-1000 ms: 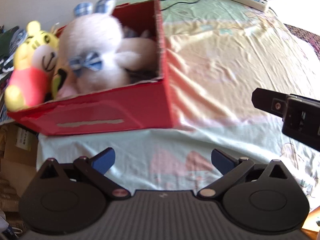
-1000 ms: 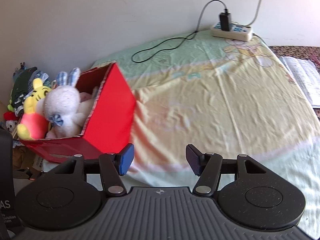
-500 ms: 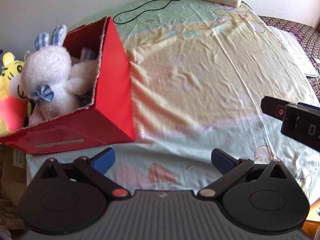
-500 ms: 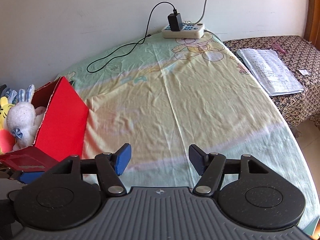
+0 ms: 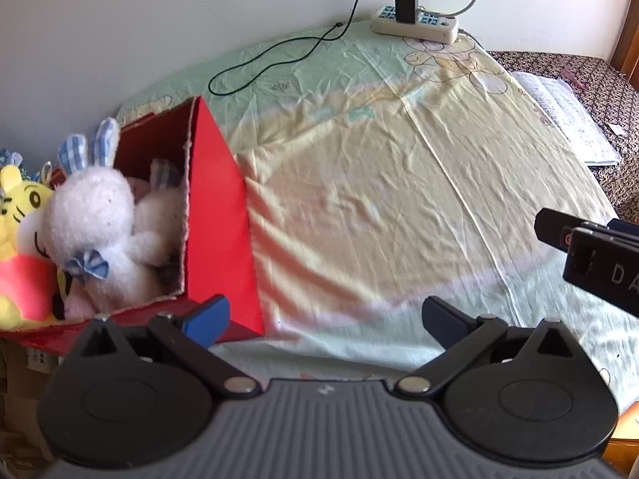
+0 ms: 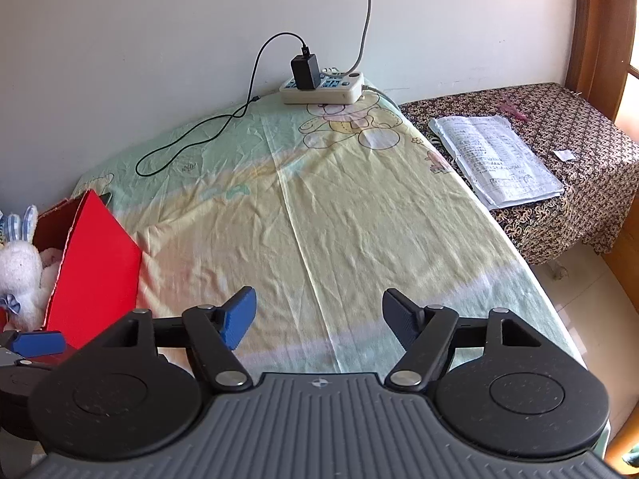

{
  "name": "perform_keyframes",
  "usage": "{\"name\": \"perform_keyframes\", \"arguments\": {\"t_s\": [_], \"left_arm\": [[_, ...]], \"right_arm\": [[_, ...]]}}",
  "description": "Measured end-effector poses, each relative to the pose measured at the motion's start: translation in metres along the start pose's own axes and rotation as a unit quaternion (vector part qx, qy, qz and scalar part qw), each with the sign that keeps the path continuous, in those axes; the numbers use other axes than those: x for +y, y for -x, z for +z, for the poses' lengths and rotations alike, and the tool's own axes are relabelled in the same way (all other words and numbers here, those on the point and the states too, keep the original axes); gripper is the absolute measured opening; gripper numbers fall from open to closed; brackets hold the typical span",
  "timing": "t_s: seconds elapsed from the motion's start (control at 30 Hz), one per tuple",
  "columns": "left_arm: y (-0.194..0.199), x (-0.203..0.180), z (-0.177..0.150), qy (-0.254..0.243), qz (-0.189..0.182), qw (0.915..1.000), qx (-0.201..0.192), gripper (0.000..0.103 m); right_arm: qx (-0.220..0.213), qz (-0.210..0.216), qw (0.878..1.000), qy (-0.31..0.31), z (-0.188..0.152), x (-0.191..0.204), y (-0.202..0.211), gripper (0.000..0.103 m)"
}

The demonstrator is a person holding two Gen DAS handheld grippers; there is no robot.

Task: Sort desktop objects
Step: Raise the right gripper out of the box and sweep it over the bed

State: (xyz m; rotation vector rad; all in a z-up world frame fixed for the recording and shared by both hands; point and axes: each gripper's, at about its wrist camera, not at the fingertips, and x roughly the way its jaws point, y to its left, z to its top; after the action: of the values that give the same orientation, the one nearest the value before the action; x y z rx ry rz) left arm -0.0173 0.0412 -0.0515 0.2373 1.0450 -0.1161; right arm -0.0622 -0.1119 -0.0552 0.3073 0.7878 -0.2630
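While its jaws spread further apart with nothing between them, the right tool (image 6: 317,325) hangs over the bare sheet-covered bench (image 6: 339,215). Beside it, the left tool (image 5: 325,315) also gapes wide and empty. A red box (image 5: 217,219) stands just ahead and left of the left tool's left finger, at the bench's edge, holding a white plush rabbit (image 5: 96,219), with a yellow plush tiger (image 5: 20,239) against it. Far ahead of both tools, a power strip (image 6: 321,88) lies by the wall.
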Motion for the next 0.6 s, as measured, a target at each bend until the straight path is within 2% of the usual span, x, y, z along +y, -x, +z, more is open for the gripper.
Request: {"name": "perform_keyframes", "arguments": {"t_s": [0.17,0.6], "left_arm": [[0.008,0.02,0.003,0.002,0.0,0.9999,-0.011,0.102],[0.024,0.089,-0.001,0.043,0.002,0.9987,-0.026,0.102]], "right_arm": [[-0.013,-0.002,1.0,0.002,0.004,0.019,0.005,0.075],[-0.03,0.028,0.999,0.027,0.009,0.088,0.02,0.075]]}}
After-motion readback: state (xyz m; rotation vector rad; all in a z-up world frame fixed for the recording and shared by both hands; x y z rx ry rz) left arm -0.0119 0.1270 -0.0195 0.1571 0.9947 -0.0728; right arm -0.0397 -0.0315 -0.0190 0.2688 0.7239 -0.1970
